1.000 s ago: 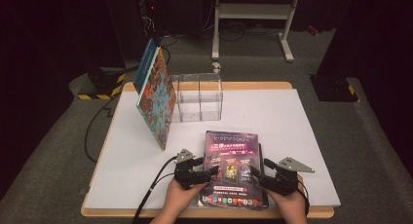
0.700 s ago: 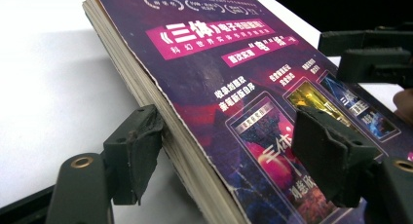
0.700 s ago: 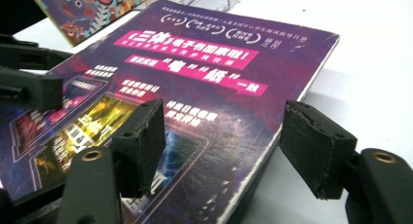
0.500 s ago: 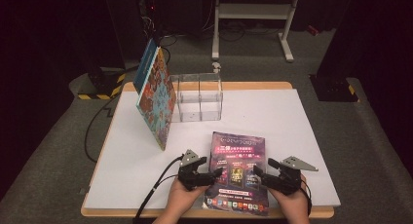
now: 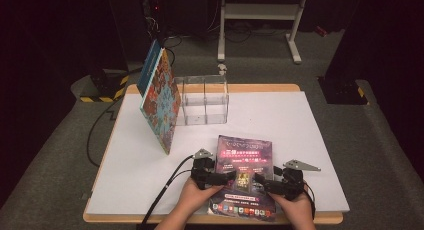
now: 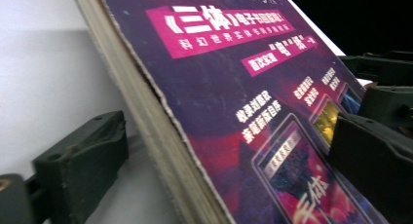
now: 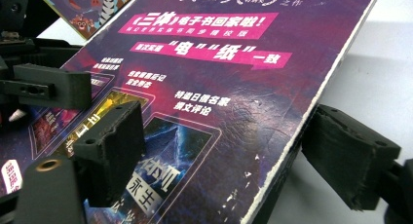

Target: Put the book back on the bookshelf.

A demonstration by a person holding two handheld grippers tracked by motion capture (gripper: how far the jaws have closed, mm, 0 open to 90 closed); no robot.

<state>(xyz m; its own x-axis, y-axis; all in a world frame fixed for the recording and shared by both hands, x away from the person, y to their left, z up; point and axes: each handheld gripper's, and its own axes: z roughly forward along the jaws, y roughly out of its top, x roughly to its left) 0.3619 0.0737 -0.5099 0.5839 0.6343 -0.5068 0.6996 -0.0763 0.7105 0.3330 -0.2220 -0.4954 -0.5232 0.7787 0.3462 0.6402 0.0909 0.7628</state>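
Book (image 5: 243, 176): purple paperback lying flat at the near edge of the table (image 5: 310, 140), cover up, between our two hands.
Left gripper (image 5: 220, 178): its jaws straddle the book's left edge, one above the cover and one on the table side; they have just been opening, and in the left gripper view the pads stand clear of the pages, so the book is let go.
Right gripper (image 5: 262, 182): likewise straddling the right edge, jaws just opened, a gap visible on both sides of the book in the right gripper view; released.
Handling: we judge the book moderately heavy, stiff as a block yet apt to sag if held by a corner; the glossy cover looks slippery, and its edge is already frayed white.
Where to hold: we would pinch both long edges near the middle, pads deep over the page block, not the cover alone.
Clear box (image 5: 202, 100): empty, two compartments, mid-table beyond the book.
Patterned book (image 5: 160, 102): standing tilted, just left of the clear box.
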